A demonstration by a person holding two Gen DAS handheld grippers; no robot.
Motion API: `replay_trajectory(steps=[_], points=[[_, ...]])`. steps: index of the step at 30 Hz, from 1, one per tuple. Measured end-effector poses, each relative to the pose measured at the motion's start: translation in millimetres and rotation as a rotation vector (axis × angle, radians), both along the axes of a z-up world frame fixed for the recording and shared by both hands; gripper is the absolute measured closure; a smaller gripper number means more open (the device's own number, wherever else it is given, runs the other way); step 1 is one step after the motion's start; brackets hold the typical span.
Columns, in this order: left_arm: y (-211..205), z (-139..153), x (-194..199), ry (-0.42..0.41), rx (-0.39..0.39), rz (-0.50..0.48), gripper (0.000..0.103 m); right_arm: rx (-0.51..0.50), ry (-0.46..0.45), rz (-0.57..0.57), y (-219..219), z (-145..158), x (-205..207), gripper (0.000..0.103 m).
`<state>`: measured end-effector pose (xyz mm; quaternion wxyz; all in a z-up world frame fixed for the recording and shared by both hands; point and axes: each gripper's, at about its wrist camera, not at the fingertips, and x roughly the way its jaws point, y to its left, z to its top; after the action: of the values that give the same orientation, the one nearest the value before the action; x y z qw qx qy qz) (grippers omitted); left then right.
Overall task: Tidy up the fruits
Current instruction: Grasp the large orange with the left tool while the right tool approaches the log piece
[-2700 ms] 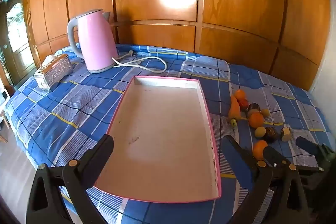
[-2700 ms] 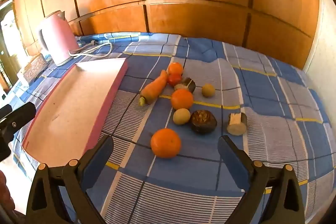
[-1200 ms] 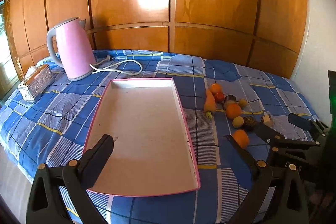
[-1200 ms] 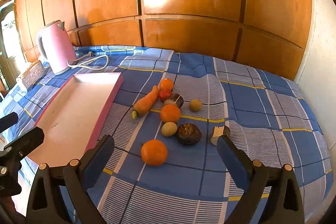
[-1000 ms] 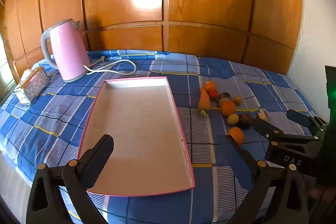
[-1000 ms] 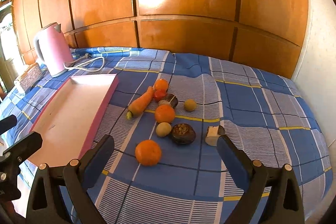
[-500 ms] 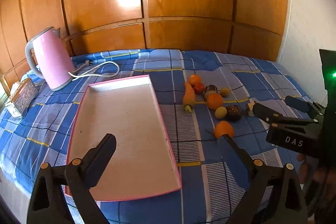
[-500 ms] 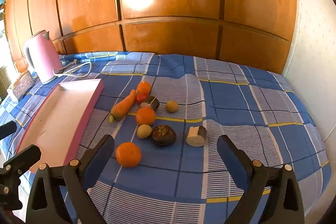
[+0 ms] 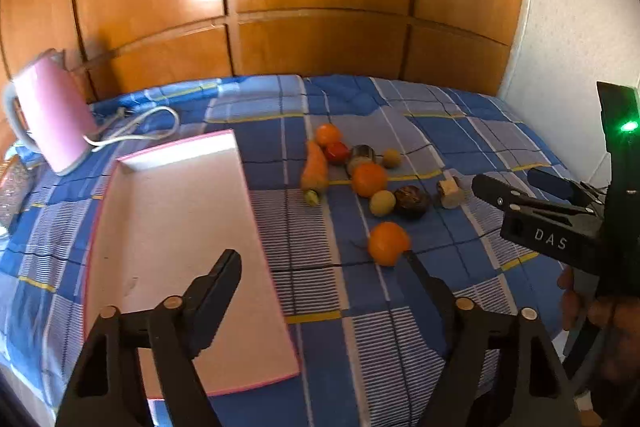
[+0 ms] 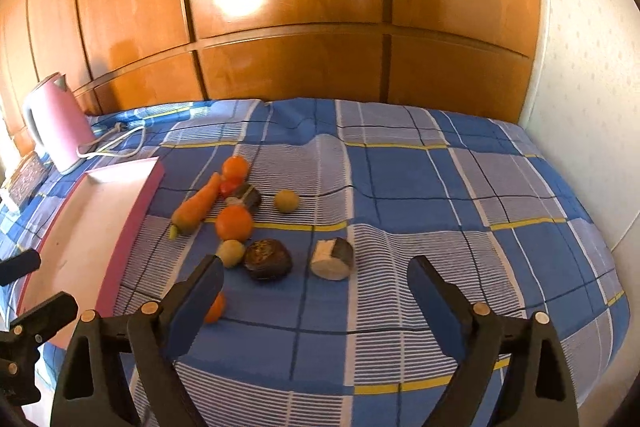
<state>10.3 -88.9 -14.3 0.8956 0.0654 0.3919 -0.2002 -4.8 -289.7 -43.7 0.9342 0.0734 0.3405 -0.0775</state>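
Note:
A loose group of fruits lies on the blue checked cloth (image 10: 400,187): three oranges, a carrot (image 9: 315,169), a tomato (image 9: 336,151), two small yellow-green fruits, a dark round fruit (image 10: 267,259) and a cut white piece (image 10: 332,259). The pink-rimmed tray (image 9: 120,227) lies empty to their left. My left gripper (image 9: 320,261) hovers over the tray's right edge, jaws closing on nothing, its right fingertip just short of the nearest orange (image 9: 388,243). My right gripper (image 10: 316,265) hangs before the dark fruit and cut piece, jaws closing with nothing pressed. Its left finger hides part of the nearest orange (image 10: 216,307).
A pink kettle (image 9: 52,123) with a white cord (image 9: 136,131) stands at the back left, a silver box (image 9: 12,187) beside it. Wood panelling runs behind the table and a white wall (image 10: 580,107) borders its right side. Bare cloth lies to the right of the fruits.
Both grippers have shifted right, toward the fruits, and tilted a little. The left jaws have narrowed plainly, the right jaws slightly. The fruits and tray lie as before.

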Motion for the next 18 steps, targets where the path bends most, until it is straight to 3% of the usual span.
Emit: replay_trajectory(steps=[8, 18], points=[[-21.7, -14.0, 16.9, 0.076, -0.031, -0.075, 0.035, 0.029, 0.028, -0.054, -24.4, -7.3, 3.4, 0.014], [-51.8, -40.8, 35.0, 0.160, -0.012, -0.144, 0.035, 0.068, 0.068, -0.035, -32.7, -19.1, 9.8, 0.036]])
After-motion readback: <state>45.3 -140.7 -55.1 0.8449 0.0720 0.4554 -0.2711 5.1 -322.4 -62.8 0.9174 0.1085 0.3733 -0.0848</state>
